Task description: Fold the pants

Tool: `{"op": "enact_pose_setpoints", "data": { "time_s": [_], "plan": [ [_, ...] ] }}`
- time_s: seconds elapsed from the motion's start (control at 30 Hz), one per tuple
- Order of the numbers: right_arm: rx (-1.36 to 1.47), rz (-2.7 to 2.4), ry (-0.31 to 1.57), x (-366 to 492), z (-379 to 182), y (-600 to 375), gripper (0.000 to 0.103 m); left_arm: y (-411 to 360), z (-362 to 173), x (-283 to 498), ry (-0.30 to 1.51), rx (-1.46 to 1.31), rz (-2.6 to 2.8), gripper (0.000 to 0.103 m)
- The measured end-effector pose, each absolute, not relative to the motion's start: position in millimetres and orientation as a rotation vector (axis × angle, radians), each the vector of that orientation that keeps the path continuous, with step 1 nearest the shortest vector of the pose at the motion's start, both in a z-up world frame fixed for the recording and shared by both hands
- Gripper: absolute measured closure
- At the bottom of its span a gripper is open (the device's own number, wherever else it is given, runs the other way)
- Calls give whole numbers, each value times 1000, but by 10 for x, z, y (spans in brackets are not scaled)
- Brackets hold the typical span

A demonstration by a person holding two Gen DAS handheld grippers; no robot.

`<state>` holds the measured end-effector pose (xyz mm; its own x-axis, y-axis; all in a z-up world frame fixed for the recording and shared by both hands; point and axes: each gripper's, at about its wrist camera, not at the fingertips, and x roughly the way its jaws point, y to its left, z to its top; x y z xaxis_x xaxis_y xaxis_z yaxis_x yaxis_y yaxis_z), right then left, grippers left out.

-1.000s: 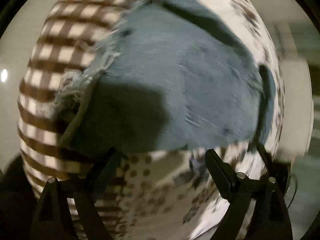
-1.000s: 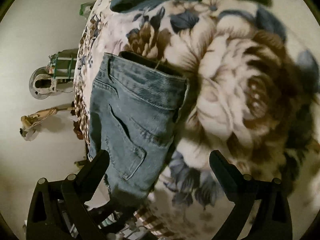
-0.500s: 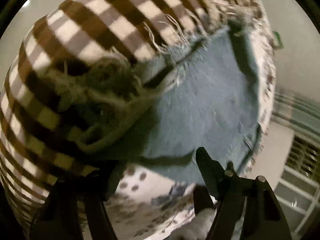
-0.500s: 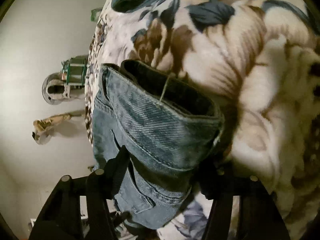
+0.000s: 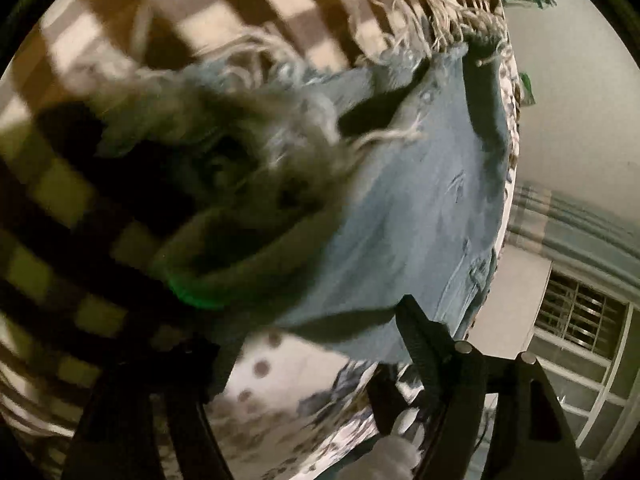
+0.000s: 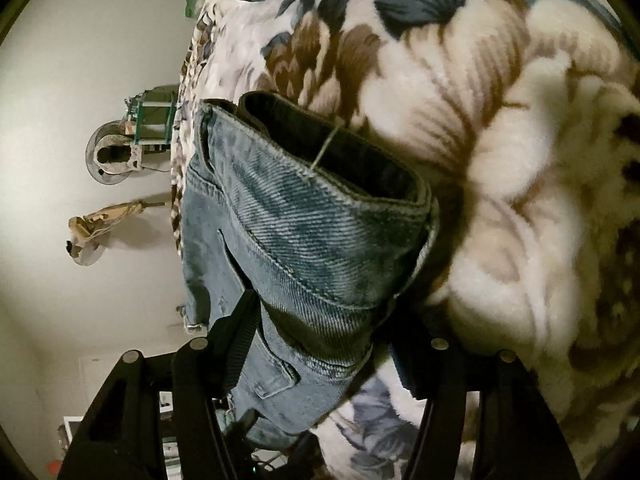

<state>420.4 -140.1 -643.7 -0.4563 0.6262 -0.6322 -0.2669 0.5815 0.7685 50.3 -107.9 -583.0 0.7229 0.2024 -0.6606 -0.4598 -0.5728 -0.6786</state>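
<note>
Blue jeans lie on a bed. In the left wrist view the frayed hem end is close and blurred, and the leg runs away to the right. My left gripper stands at the hem with the denim edge between its fingers; the left finger is in shadow. In the right wrist view the waistband and back pocket fill the middle. My right gripper is closed on the waistband corner, and its right finger is partly hidden behind the denim.
A brown and cream checked blanket with fringe lies under the hem. A fluffy floral blanket covers the bed. The bed edge drops to a pale floor with a green object. A barred window is at right.
Both grippers have moved in close to the jeans. The left came up to the frayed hem and narrowed around it. The right closed on the waistband corner.
</note>
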Motion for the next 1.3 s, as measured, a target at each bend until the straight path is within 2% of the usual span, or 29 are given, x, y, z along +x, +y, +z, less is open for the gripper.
{"op": "enact_pose_setpoints", "data": {
  "time_s": [0.13,0.33,0.37,0.4,0.43,0.47,0.57,0.6,0.73,0.9,1.03,1.13,1.23,1.3],
  "plan": [
    [334,1058,1761,4219,-6480,-1419,35,-901,-5852,527,161,-1982,952,22],
    [364,1056,1740,4219,-6517,-1367,35,-729,-5743,695,183,-1952,1034,22],
    [354,1051,1727,4209,-6504,-1360,36,-706,-5718,699,182,-1942,1040,30],
    [337,1049,1710,4192,-6474,-1359,44,-672,-5671,682,187,-1929,1049,40],
    [327,1047,1699,4178,-6454,-1355,49,-659,-5626,665,203,-1895,1054,64],
    [322,1046,1686,4158,-6430,-1359,51,-614,-5598,655,216,-1869,1042,72],
    [311,1040,1646,4097,-6337,-1405,64,-507,-5458,639,268,-1784,986,77],
    [311,1038,1631,4053,-6277,-1441,78,-488,-5418,631,277,-1765,977,78],
    [360,1028,1629,3857,-6145,-1634,81,-399,-5187,435,335,-1682,895,79],
    [397,1016,1686,3498,-6158,-1928,81,-373,-5151,127,393,-1606,844,76],
    [475,965,1742,3456,-6426,-2011,63,-354,-5640,42,356,-1692,808,61],
    [596,942,1729,3480,-6576,-2007,54,-285,-5812,69,268,-1729,817,61],
    [653,920,1696,3478,-6604,-1932,51,-300,-5748,121,267,-1681,852,61],
    [651,904,1678,3458,-6589,-1864,51,-319,-5687,168,273,-1648,867,70]
  ]
}}
